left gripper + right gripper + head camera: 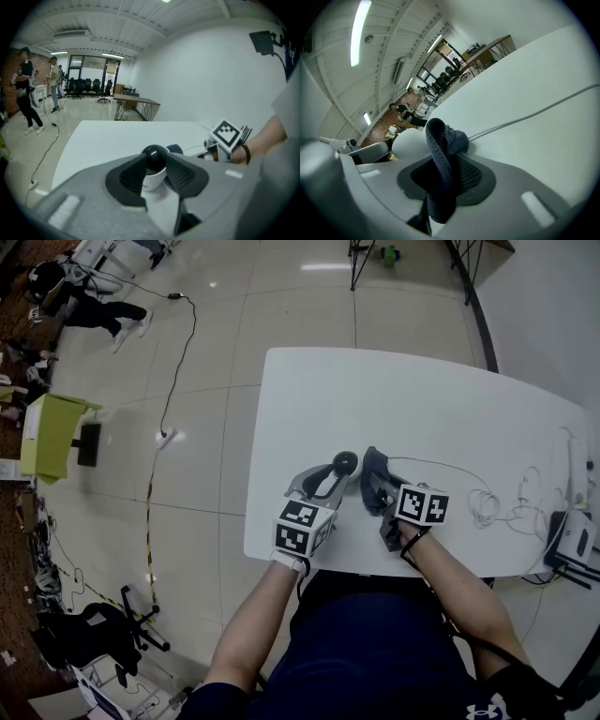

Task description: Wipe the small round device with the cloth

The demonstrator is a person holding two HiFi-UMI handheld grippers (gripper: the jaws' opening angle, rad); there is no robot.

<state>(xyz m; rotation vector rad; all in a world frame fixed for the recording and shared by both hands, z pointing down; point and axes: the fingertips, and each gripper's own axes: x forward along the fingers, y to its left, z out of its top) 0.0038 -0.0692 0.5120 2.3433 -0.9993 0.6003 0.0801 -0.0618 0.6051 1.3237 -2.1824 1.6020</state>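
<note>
The small round device has a glossy black dome on a white base, and my left gripper is shut on it. In the head view the device sits near the front middle of the white table, with the left gripper around it. My right gripper is shut on a folded dark blue cloth, which stands up between its jaws. The cloth is just right of the device, and the right gripper holds it close beside the device. The white device body shows behind the cloth.
A thin white cable runs from the device to the right, toward coiled white wires and a white box at the table's right edge. People stand far off on the tiled floor. A green box stands on the floor to the left.
</note>
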